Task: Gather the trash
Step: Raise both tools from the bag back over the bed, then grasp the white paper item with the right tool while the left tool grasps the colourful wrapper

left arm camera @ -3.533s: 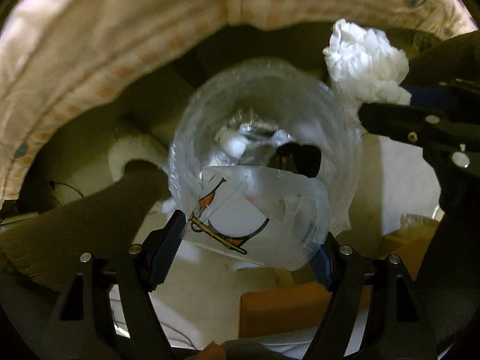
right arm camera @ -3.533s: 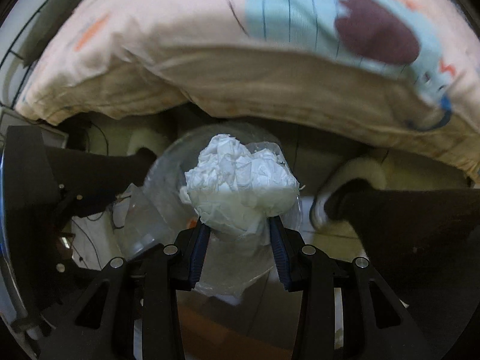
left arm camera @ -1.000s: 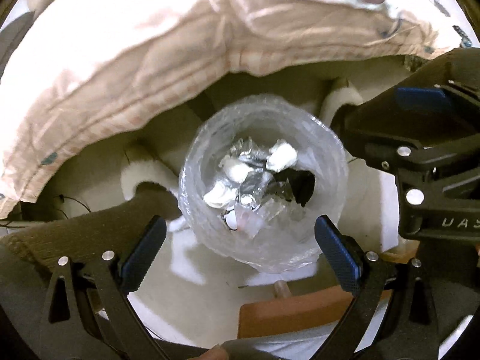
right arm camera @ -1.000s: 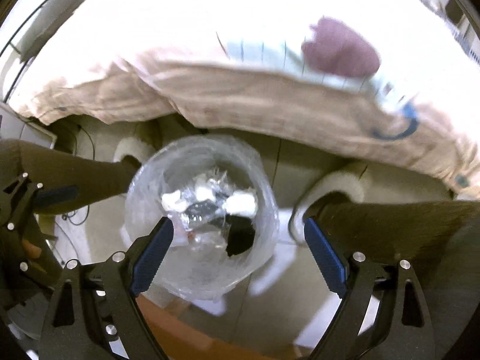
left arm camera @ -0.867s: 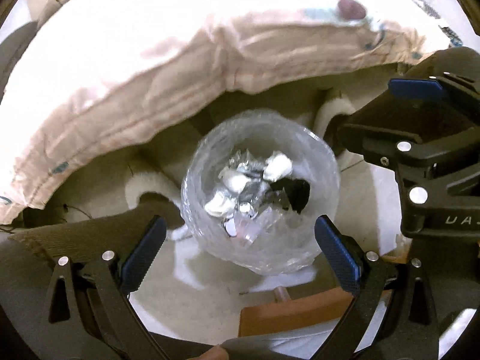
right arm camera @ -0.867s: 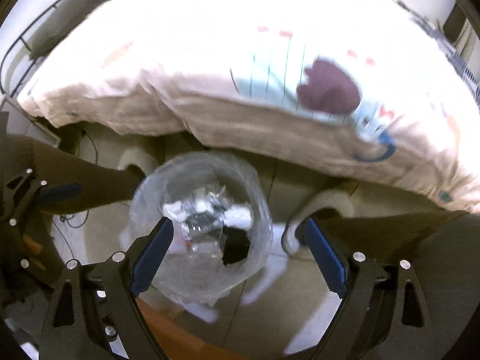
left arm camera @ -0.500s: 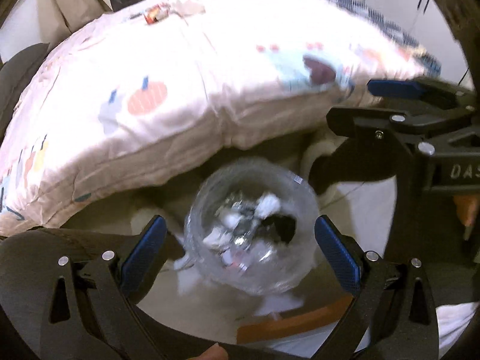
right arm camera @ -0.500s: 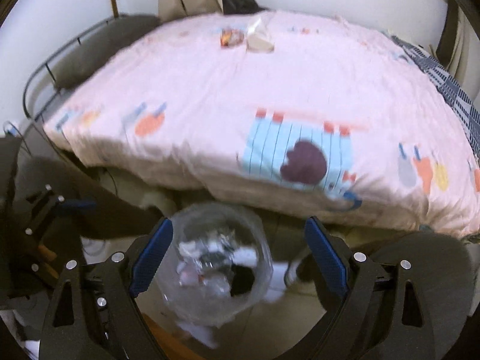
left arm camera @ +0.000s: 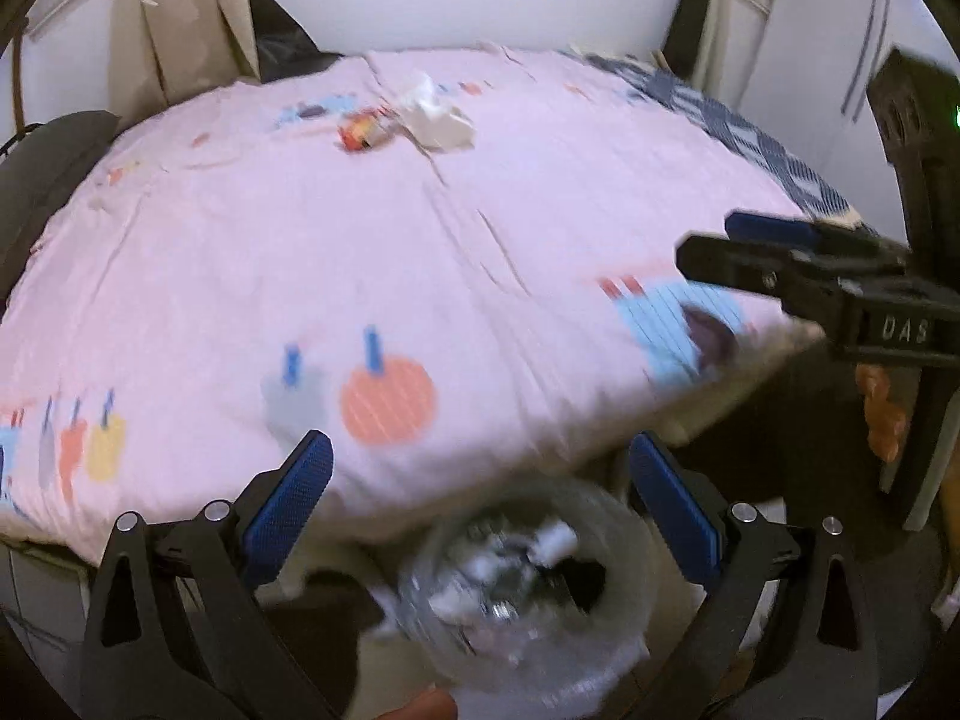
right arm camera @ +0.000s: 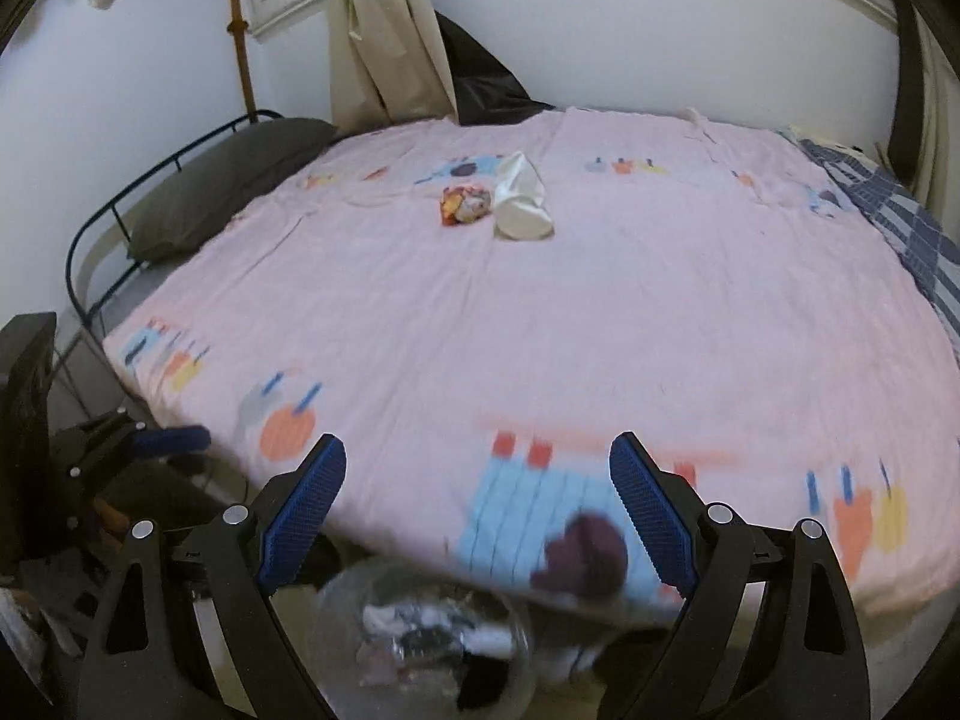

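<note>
A clear plastic-lined trash bin (left arm camera: 528, 594) (right arm camera: 432, 642) holding crumpled wrappers stands on the floor at the foot of the bed, low in both views. Far up the pink bedspread lie a crumpled orange-red wrapper (right arm camera: 465, 204) (left arm camera: 360, 133) and a white crumpled bag (right arm camera: 521, 198) (left arm camera: 437, 114), side by side. My left gripper (left arm camera: 477, 483) is open and empty above the bin. My right gripper (right arm camera: 477, 486) is also open and empty over the bed's near edge; it shows in the left wrist view at the right (left arm camera: 780, 252).
The bed (right arm camera: 600, 324) fills the middle, with a dark pillow (right arm camera: 222, 180) and metal rail at the left and a blue checked blanket (right arm camera: 900, 228) at the right. A curtain (right arm camera: 378, 36) hangs at the far wall. A person's dark-trousered legs stand beside the bin.
Both grippers have risen and tilted up from the bin, so the whole bedspread and the two pieces of trash on it came into view. Earlier the cup and the tissue were dropped into the bin.
</note>
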Demonstrator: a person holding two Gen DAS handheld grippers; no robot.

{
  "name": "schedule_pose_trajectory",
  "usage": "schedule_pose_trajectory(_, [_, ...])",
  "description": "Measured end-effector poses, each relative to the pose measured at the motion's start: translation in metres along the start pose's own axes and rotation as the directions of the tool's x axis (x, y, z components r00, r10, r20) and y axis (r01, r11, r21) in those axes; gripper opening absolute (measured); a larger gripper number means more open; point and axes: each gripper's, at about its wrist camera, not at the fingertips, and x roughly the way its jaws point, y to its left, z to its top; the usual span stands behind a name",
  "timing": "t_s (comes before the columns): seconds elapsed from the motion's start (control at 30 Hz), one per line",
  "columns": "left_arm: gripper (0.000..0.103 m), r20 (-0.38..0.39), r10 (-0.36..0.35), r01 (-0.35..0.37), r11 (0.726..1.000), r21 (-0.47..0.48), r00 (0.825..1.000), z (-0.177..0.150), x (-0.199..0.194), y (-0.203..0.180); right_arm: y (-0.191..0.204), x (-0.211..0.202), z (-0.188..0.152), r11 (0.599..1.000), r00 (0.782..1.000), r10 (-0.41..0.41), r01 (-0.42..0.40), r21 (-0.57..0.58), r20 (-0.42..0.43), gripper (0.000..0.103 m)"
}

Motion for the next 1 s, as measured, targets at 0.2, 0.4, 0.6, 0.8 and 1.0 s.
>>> schedule_pose_trajectory(0.2, [0.097,0.051,0.010,-0.007,0.999,-0.054,0.999,0.038,0.020,0.037,-0.020,0.043,0.037,0.999,1.000,-0.002,0.003,0.034,-0.023,0.085])
schedule_pose_trajectory(0.4, [0.097,0.071,0.036,-0.033,0.999,-0.041,0.997,0.071,0.044,0.060,-0.027,0.085,0.065,0.999,0.998,-0.036,0.037,0.007,-0.050,0.085])
schedule_pose_trajectory(0.6, [0.097,0.062,0.045,-0.039,0.995,-0.090,0.997,0.097,0.071,0.086,-0.038,0.126,0.093,0.999,0.998,-0.002,0.005,0.038,-0.062,0.086])
schedule_pose_trajectory(0.8, [0.097,0.051,0.055,-0.048,0.991,-0.126,0.997,0.119,0.095,0.103,-0.045,0.162,0.118,0.995,0.997,0.039,-0.033,0.093,-0.062,0.086])
schedule_pose_trajectory(1.0, [0.097,0.049,0.044,-0.037,0.989,-0.140,0.998,0.131,0.108,0.111,-0.044,0.185,0.138,0.994,0.997,0.052,-0.046,0.097,-0.055,0.086])
